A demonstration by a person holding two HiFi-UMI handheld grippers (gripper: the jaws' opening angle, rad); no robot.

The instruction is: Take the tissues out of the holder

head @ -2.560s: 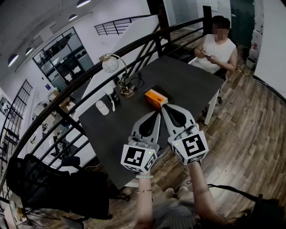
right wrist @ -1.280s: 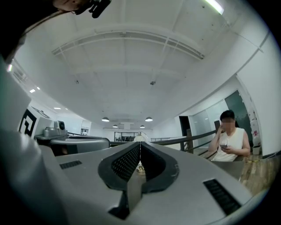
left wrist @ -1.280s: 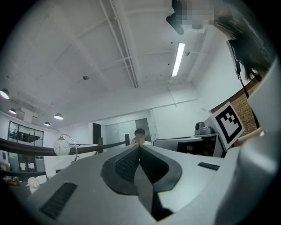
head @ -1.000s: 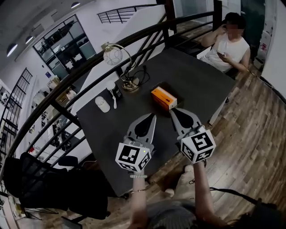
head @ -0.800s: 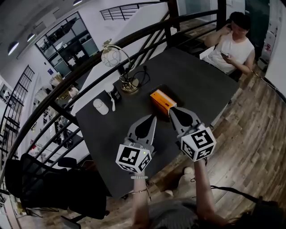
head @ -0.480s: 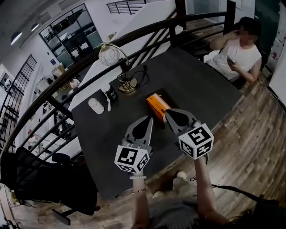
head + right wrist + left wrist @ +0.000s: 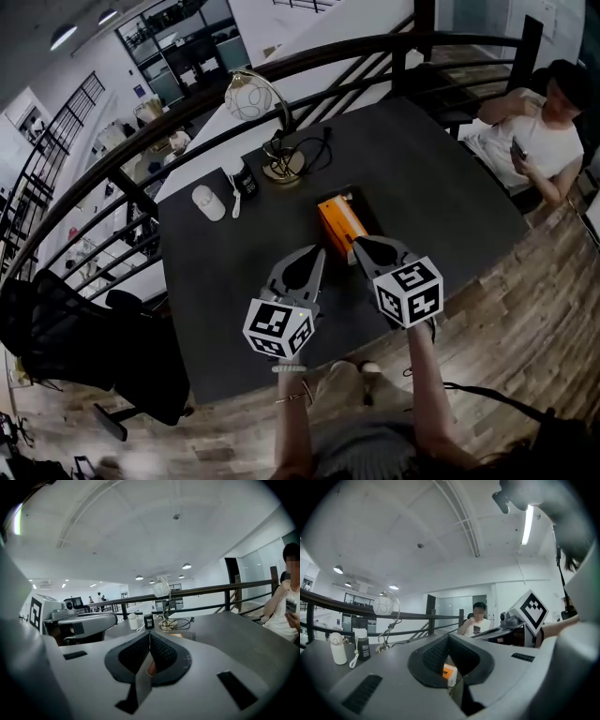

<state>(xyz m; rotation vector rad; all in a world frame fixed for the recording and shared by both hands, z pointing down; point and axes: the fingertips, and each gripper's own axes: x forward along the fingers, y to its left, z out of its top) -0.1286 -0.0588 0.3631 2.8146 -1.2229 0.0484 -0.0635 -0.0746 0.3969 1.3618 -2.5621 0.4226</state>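
**Surroundings.** A lamp [image 7: 251, 98] with a globe shade stands at the far-left part of the table [image 7: 441, 206], a cable coiled by its round base. Beside the base stand a small dark bottle [image 7: 246, 178] and, further left, a white container [image 7: 208, 202]. All three lie beyond the tissue holder and well apart from your grippers. A person [image 7: 536, 131] sits at the table's far-right corner. A black chair [image 7: 66, 328] stands off the left edge.

**Surface and room.** The table is dark and matte and stands on a wooden floor [image 7: 548, 309]. A black railing [image 7: 187, 141] runs behind it, with an open office hall beyond.

**Task object and jaws.** The orange tissue holder [image 7: 339, 223] lies flat near the table's middle, its long axis pointing away from you. Your left gripper [image 7: 317, 251] has its jaws closed tip to tip, and nothing is held between them. Your right gripper [image 7: 357, 242] is likewise closed and empty. The holder's near end sits between the two tips, just beside each. Contact cannot be judged. In the left gripper view the holder shows through the opening below the closed tips.
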